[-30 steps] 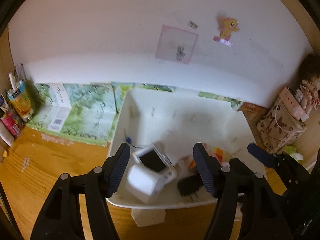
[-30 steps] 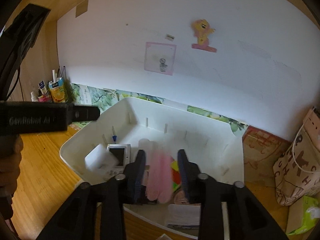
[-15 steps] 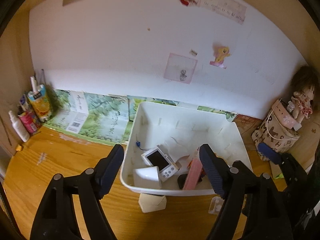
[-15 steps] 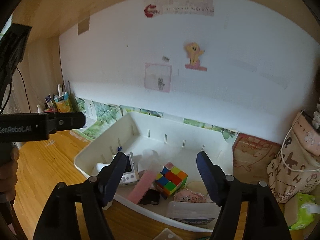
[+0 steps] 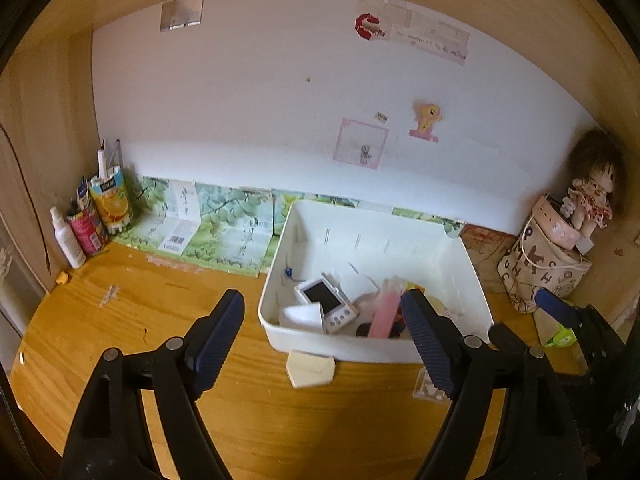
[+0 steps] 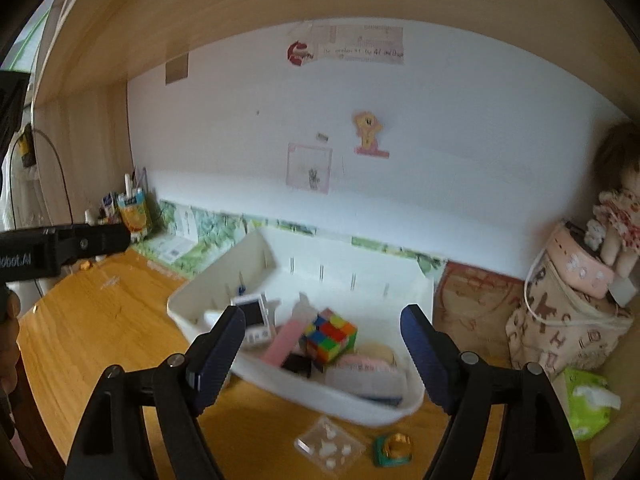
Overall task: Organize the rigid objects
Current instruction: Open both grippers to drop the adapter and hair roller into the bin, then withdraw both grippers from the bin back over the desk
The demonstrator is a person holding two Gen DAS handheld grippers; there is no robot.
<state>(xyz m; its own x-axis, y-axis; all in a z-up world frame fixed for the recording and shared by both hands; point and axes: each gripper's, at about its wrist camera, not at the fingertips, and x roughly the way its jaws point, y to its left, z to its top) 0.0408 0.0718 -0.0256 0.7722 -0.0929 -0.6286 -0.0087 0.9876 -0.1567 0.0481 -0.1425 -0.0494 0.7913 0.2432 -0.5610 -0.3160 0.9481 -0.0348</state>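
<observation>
A white plastic bin (image 5: pixel 372 354) stands on the wooden desk. Inside lie a white handheld game device (image 5: pixel 326 300), a white box (image 5: pixel 302 316), a pink bar (image 5: pixel 384 314) and a colourful puzzle cube (image 6: pixel 330 332). My left gripper (image 5: pixel 322 300) hovers in front of the bin, its jaws opening with nothing between them. My right gripper (image 6: pixel 324 314) hangs back from the bin too, jaws opening and empty. A cream hexagonal piece (image 5: pixel 310 368), a clear packet (image 6: pixel 330 442) and a green-gold ring (image 6: pixel 394 448) lie on the desk before the bin.
Bottles and cartons (image 5: pixel 106 200) crowd the back left corner. A patterned bag (image 5: pixel 544 264) with a doll on it stands at the right, a green tissue pack (image 6: pixel 588 400) beside it. Leaf-print paper (image 5: pixel 224 232) lines the wall's foot.
Both grippers pulled back and up from the bin and spread their jaws. The right one let go of the pink bar, the left one of the white box; both now lie in the bin.
</observation>
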